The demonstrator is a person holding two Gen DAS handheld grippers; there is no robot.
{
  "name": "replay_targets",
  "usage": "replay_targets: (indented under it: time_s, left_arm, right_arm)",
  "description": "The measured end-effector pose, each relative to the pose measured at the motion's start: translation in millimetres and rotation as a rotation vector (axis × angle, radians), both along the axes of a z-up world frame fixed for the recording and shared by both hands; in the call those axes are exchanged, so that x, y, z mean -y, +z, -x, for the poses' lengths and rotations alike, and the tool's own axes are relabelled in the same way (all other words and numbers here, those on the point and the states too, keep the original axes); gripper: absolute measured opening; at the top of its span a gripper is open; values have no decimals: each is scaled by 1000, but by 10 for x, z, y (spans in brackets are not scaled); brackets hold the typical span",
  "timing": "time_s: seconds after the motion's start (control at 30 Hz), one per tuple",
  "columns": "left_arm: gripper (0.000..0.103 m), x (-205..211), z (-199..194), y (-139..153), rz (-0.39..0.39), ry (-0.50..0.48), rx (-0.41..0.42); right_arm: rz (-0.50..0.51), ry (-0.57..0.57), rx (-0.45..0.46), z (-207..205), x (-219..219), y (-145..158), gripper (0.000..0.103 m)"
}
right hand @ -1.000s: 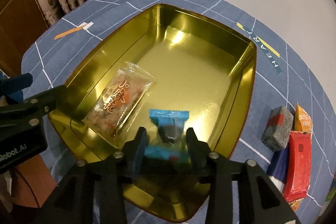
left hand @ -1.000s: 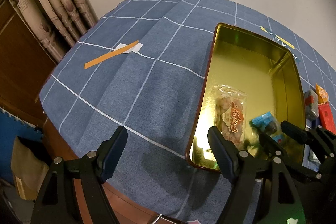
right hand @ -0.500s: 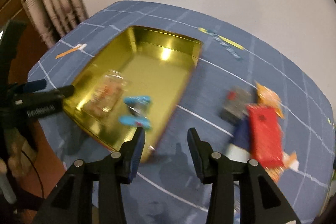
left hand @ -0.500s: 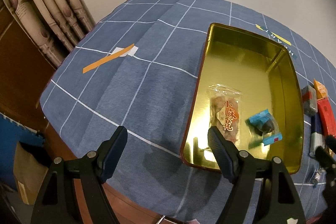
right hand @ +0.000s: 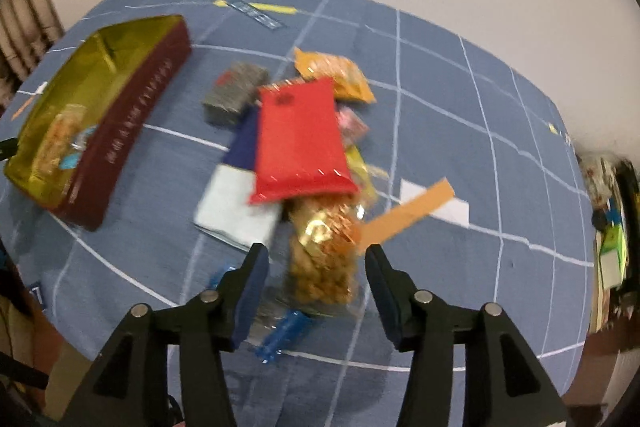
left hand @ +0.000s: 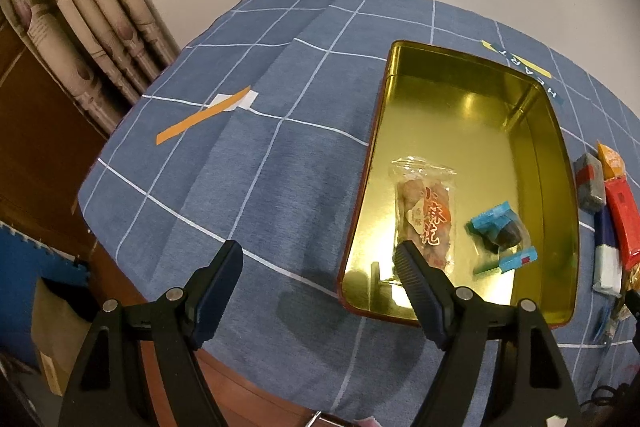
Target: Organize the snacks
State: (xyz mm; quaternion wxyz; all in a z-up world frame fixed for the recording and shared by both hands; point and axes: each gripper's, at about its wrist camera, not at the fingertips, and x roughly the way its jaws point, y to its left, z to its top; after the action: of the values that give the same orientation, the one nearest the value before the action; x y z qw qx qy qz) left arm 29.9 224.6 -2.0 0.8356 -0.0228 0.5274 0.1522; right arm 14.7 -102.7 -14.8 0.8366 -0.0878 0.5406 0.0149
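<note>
A gold tin [left hand: 554,163] with dark red outer walls [right hand: 132,123] holds a clear pack of brown snacks [left hand: 426,211] and a blue-wrapped candy [left hand: 500,231]. My left gripper [left hand: 320,263] is open and empty over the cloth at the tin's near left corner. My right gripper [right hand: 314,267] is open and empty above a pile of loose snacks: a red pack [right hand: 300,139], a clear bag of golden snacks [right hand: 320,251], a blue and white pack [right hand: 236,195], a grey pack [right hand: 234,91], an orange pack [right hand: 336,75] and a blue-wrapped candy [right hand: 280,335].
The round table has a blue checked cloth [left hand: 248,179]. Orange tape strips lie on it [left hand: 200,119] [right hand: 408,215]. A curtain [left hand: 88,27] hangs at the far left. Cluttered items [right hand: 612,211] stand beyond the table's right edge. The right wrist view is blurred.
My right gripper let go of the blue candy in the tin, opened, and swung right to the snack pile. My left gripper drew back a little.
</note>
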Motion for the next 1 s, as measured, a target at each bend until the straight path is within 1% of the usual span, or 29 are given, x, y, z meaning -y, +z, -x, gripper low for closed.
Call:
replay_targets:
  time_s: [0.17,0.3,0.47,0.7,0.87,1.0]
  left_arm:
    - [76,32,-5,-2,-1,-11,-3]
    - [76,80,-3,8,-8,-23,1]
    - [76,196,28,42,-10,-47,9]
    - [76,496,109,103,-15,-119,7]
    - [76,755,173,171,25,-173,11]
    - [76,1041,190,192,55,-240,1]
  right_arm:
    - [-39,-30,-22,-76,26,-131,52]
    - [-21,-31,-15,-109,6,-189,52]
    - [-40,-47,-2,-134,47,-200,52]
    - [-63,-49,4,-116,123,-201,52]
    - [-68,-49,-9,-60,205,-217,50]
    - [-81,-69,-18,-20,330,-243,49]
